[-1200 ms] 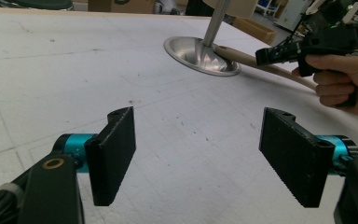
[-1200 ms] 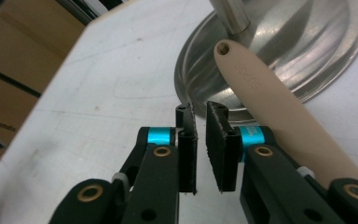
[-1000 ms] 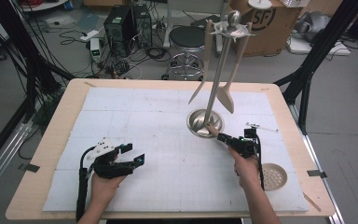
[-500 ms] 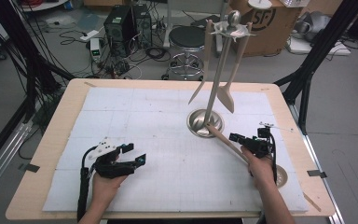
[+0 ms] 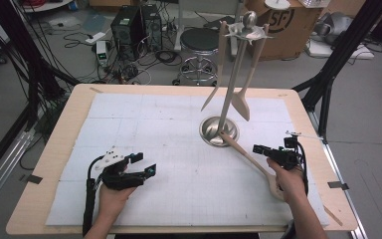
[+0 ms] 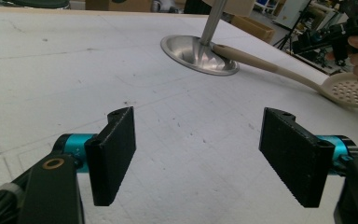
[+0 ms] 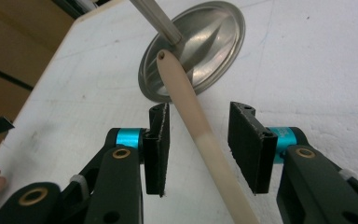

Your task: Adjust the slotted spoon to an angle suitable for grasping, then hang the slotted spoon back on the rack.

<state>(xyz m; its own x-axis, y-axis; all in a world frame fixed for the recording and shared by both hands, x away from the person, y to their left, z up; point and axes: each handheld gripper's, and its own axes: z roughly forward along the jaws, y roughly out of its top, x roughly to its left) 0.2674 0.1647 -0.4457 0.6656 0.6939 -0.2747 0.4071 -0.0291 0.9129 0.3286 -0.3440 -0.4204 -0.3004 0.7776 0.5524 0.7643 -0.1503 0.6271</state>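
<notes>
A beige slotted spoon (image 5: 246, 154) lies on the white mat, its handle tip resting on the steel base (image 5: 219, 132) of a utensil stand (image 5: 234, 74). My right gripper (image 5: 258, 149) straddles the spoon's handle (image 7: 214, 158). Its jaws have just been opening, and now stand open with a gap on each side of the handle. The spoon's perforated head (image 6: 349, 91) lies near the right hand. My left gripper (image 5: 144, 164) rests at the front left, open (image 6: 198, 154) with bare mat between its jaws.
Two beige utensils, a fork-like one (image 5: 214, 74) and a spatula (image 5: 243, 104), hang from the stand's top. The white mat (image 5: 144, 124) covers most of the wooden table (image 5: 74, 109). A stool (image 5: 199, 42) and boxes stand on the floor beyond.
The right gripper has drawn back from the stand base toward the right front along the handle, and its jaws have widened off the spoon, which lies on the mat. The left gripper stayed put.
</notes>
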